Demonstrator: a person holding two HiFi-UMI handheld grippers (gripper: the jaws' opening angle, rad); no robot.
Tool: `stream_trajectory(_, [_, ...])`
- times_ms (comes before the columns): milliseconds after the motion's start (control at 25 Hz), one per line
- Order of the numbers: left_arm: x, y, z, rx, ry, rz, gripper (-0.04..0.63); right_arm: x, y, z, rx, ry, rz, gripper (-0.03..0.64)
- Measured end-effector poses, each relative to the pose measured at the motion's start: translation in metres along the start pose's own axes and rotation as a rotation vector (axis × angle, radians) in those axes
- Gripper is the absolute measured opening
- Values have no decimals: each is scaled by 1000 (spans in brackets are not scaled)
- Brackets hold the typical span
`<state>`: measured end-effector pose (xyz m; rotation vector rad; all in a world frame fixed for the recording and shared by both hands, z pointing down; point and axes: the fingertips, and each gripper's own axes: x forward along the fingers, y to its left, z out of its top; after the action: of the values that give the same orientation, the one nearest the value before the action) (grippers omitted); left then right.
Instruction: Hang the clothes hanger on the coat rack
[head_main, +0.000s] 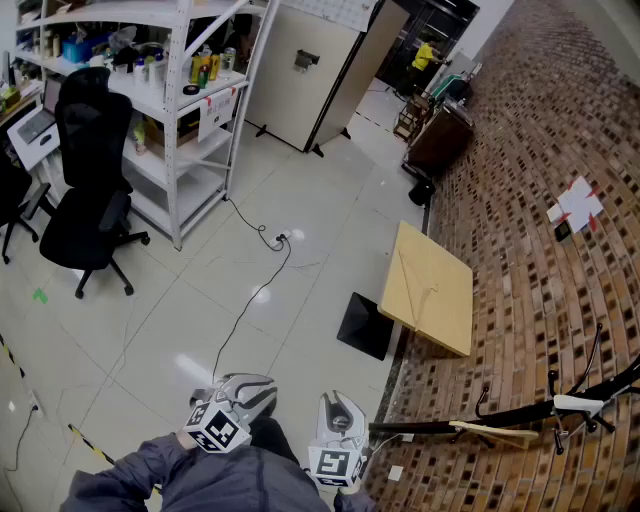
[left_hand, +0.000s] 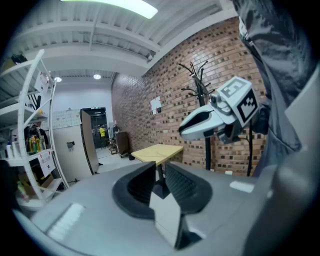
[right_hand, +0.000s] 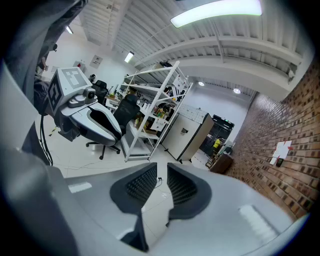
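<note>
Both tongs clenched, empty; hanger by coat rack.
L tongs (head_main: 252, 388) & R tongs (head_main: 336, 407) are held at 6 o'clock in head view, jaws shut w/ nothing btwn. Wooden clothes hanger (head_main: 495, 432) is seen at 4 o'clock, alongside coat rack (head_main: 515, 414) pole by brick wall (head_main: 540, 130), well apart from tongs.

the person wears a slate-grey jacket (head_main: 200, 485) with creased sleeves. the left gripper (head_main: 255, 388) and the right gripper (head_main: 338, 405) each have a glossy white-and-grey rounded shell. each bears a white cube (head_main: 218, 428) printed with black square markers. seen close, the jaws are black with finely ribbed pads (right_hand: 142, 182), set in a smooth grey body.
</note>
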<state>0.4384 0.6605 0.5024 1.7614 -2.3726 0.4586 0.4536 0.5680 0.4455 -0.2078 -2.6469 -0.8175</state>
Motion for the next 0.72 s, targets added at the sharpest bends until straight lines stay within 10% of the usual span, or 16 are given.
stream_trajectory(720, [224, 159, 60, 70, 11, -27, 40, 183, -205, -35, 32, -23, -63, 69])
